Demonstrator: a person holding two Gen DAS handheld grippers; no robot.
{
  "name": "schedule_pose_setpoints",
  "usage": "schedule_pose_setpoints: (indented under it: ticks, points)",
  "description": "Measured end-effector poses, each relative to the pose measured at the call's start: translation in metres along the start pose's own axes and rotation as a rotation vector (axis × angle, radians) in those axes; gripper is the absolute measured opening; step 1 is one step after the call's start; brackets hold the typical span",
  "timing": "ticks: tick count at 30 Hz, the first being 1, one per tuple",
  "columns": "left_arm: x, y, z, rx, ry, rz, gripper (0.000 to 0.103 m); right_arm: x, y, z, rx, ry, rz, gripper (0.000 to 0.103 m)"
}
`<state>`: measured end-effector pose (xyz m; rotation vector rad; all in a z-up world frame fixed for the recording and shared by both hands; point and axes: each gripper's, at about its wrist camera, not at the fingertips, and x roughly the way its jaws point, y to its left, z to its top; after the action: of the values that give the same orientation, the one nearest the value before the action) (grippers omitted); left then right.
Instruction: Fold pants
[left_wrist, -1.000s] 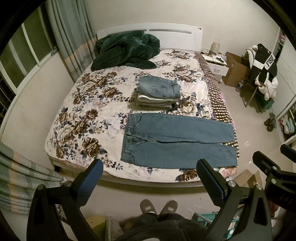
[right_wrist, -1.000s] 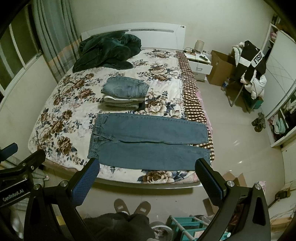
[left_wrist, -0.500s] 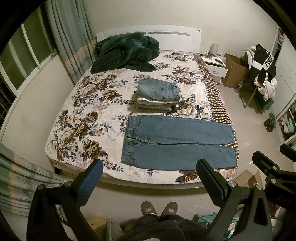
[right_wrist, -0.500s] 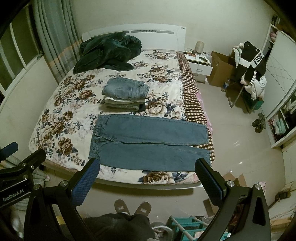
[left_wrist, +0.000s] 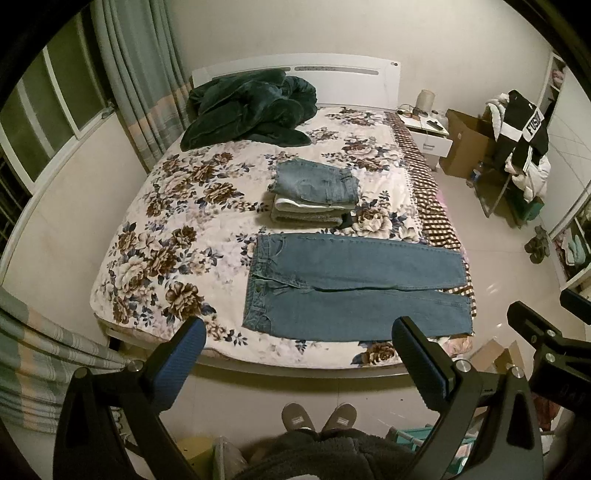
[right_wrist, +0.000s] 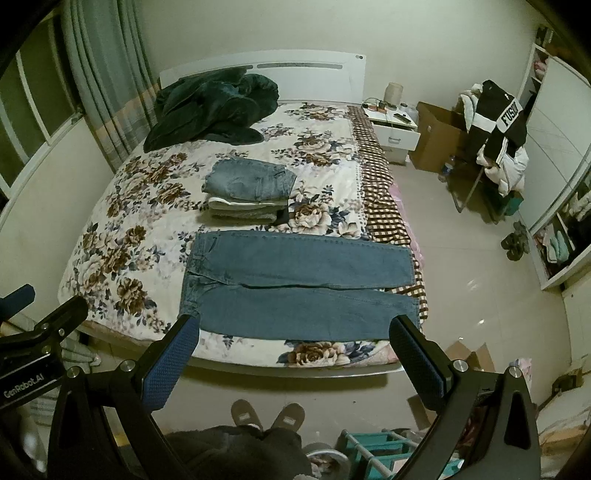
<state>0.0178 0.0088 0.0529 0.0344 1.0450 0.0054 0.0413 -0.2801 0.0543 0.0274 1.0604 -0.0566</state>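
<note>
Left wrist view: jeans (left_wrist: 351, 291) flat along bed edge (left_wrist: 295, 363), both jaws spread.

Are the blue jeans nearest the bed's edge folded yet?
Spread. The jeans lie flat on the bed, both legs side by side at full length.

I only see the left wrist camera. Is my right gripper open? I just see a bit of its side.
Observer: Yes. The right wrist view shows the right gripper open wide, holding nothing.
Operator: Is it touching the jeans?
Observer: No. There its fingertips line up with the near leg of the jeans, but it is held back from the bed, above your slippers.
Operator: Does my left gripper show there?
Observer: Only the side of the left gripper, at the left edge, with a label reading GenRobot.AI.
</note>
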Motion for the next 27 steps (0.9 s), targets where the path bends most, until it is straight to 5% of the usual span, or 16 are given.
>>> schedule_pose_setpoints:
  ticks: [9, 15, 20, 27]
  points:
    - [0.009, -0.002, -0.003, 0.004, 0.002, -0.02, 0.103, 0.013, 0.01, -0.01, 0.034, 0.023, -0.022, 0.103]
    - [0.05, 0.007, 0.011, -0.011, -0.053, 0.047, 0.103, 0.057, 0.005, -0.005, 0.098, -0.004, -0.073, 0.103]
    - [0.131, 0.006, 0.047, -0.069, -0.031, 0.112, 0.103, 0.133, -0.019, 0.024, 0.178, 0.01, -0.122, 0.103]
    - [0.303, 0.01, 0.089, -0.209, 0.127, 0.184, 0.103, 0.318, -0.084, 0.079, 0.33, 0.114, -0.123, 0.103]
